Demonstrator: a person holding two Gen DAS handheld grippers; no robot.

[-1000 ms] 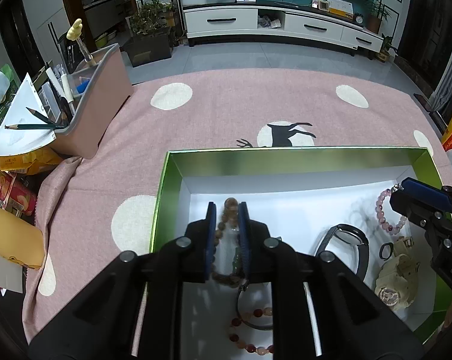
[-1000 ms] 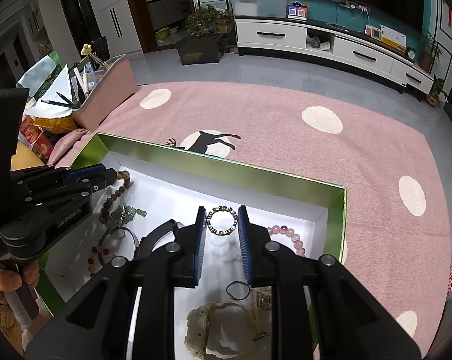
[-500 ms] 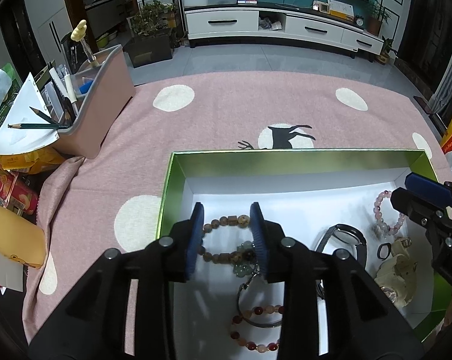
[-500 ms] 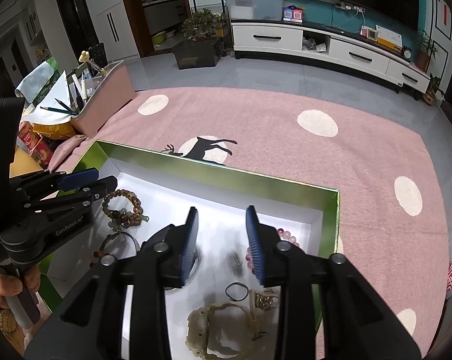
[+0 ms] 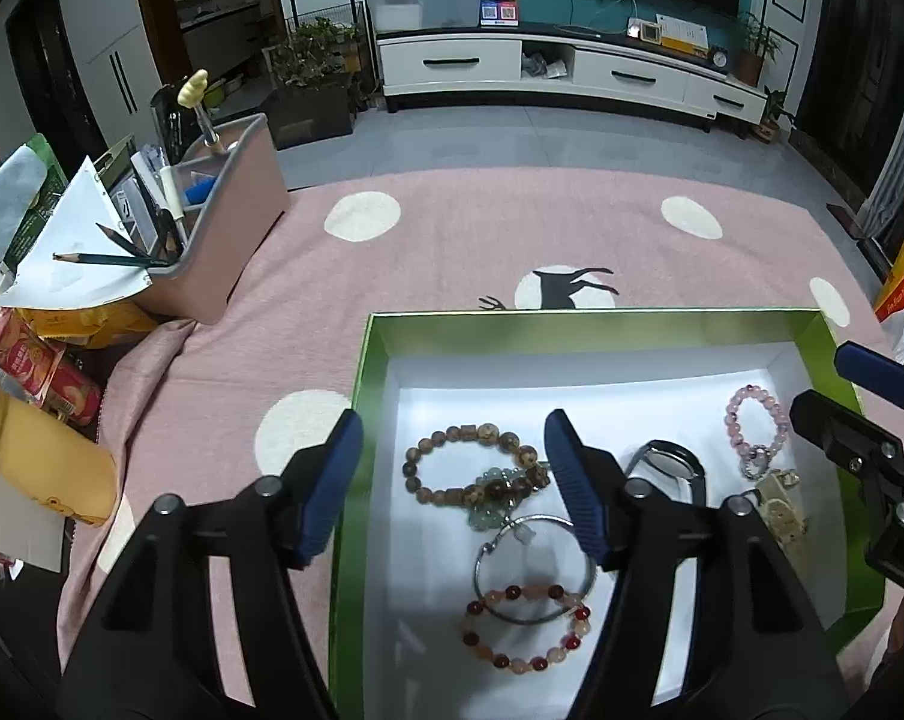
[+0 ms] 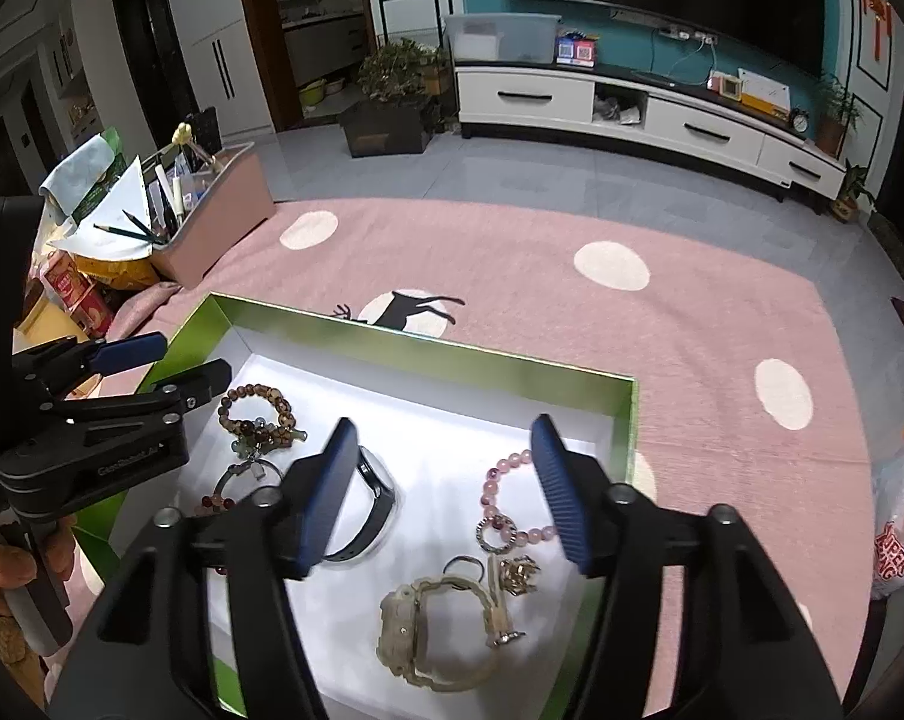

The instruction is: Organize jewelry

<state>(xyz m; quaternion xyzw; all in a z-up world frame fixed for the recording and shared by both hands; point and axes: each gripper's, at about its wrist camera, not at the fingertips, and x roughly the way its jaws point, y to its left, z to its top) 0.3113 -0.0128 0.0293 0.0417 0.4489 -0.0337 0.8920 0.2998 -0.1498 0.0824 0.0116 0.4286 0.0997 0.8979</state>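
While both tongs hung spread wide above the green box [image 5: 362,396], nothing was pinched in either; the left tongs [image 5: 452,480] stood apart over the wooden bead bracelet [image 5: 469,468], which lay flat on the white floor of the box, touching a pale green charm [image 5: 490,510]; the right tongs [image 6: 443,486] gaped over the pink bead bracelet [image 6: 511,498] and a small beaded ring [image 6: 499,531] just beside it; a second ago the left tongs had been pressed on the wooden bracelet and the right on the beaded ring, so both pieces had since been let go inside the box, and half a second ago the fingers were only partly parted; this suggested two more pieces were stowed; a black band [image 6: 371,504], a cream watch [image 6: 434,636], a silver bangle [image 5: 532,570] and a red bead bracelet [image 5: 526,630] also lay within; the box sat on a pink spotted cloth [image 5: 452,252], and no jewelry showed outside it
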